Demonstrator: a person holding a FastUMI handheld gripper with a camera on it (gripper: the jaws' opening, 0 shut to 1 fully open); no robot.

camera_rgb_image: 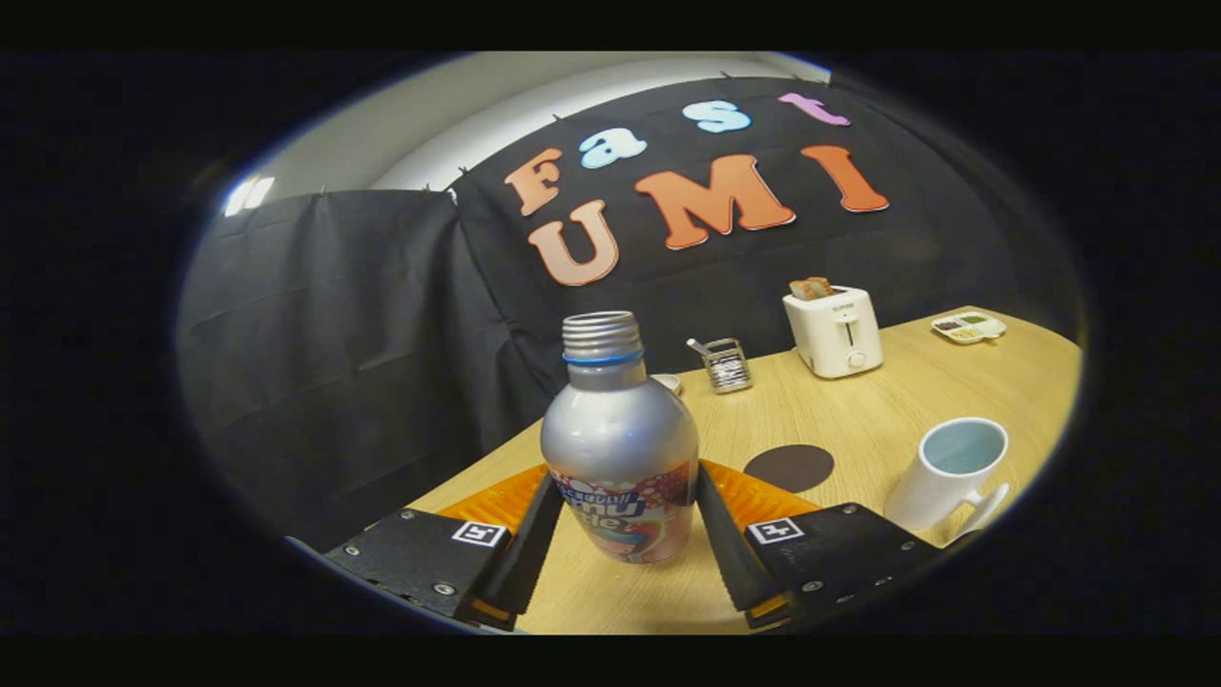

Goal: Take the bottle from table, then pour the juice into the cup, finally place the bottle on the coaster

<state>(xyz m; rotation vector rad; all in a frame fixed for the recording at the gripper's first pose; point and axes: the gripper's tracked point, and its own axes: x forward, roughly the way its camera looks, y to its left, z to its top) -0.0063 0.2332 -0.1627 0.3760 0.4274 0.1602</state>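
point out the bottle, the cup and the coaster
bottle point(618, 434): gripper view, silver shoulder, between the fingers
cup point(940, 491): gripper view, white outer wall
coaster point(789, 467): gripper view, middle of the dark disc

Between my claw's point(625, 534) closed fingers: silver bottle point(620, 439), blue neck ring, multicoloured label. White cup point(949, 472), pale-blue inside; dark-brown coaster point(789, 467); light-wood worktop point(858, 401).

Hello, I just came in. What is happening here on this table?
A person is working a hand-held gripper at a wooden table. Its two fingers stand on either side of an uncapped silver bottle, against its lower body, so it looks gripped. The bottle is upright, and whether it has left the table is hard to tell. Beyond the fingers lie a dark round coaster and a white cup, apart from each other. A toaster stands further back. Nothing is poured yet, it seems.
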